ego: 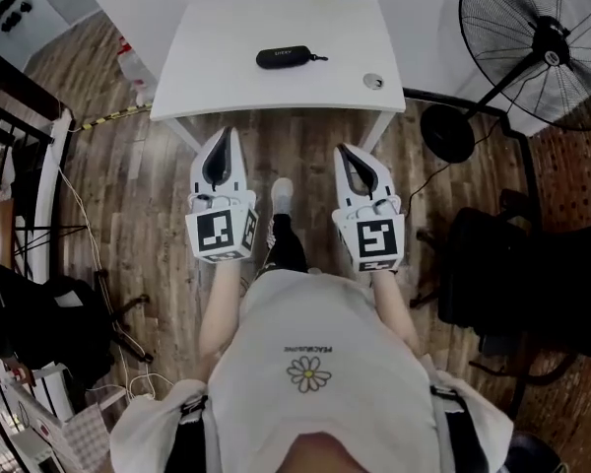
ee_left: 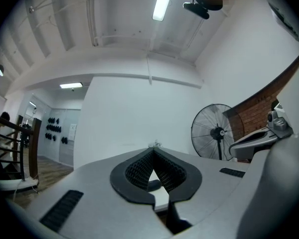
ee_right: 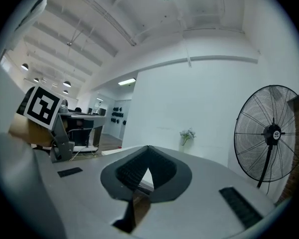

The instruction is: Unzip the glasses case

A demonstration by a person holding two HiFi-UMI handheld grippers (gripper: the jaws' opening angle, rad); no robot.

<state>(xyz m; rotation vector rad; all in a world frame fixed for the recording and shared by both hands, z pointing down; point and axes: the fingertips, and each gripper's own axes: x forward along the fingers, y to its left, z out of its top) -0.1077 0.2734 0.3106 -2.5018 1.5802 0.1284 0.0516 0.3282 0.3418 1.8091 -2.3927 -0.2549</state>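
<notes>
A black zipped glasses case (ego: 288, 57) lies on the white table (ego: 217, 77), near its middle, with a short pull cord pointing right. My left gripper (ego: 223, 142) hovers over the floor just in front of the table's near edge, shut and empty. Level with it to the right, my right gripper (ego: 347, 153) is also shut with nothing in it. In the left gripper view the jaws (ee_left: 152, 152) meet at the tips. The right gripper view shows its jaws (ee_right: 148, 149) closed the same way. Both grippers are well short of the case.
A small round white object (ego: 373, 82) sits near the table's right front corner. A standing fan (ego: 537, 47) with a round base (ego: 446, 132) is at the right, by a dark chair (ego: 512, 274). A black rack (ego: 15, 146) and cables are at the left.
</notes>
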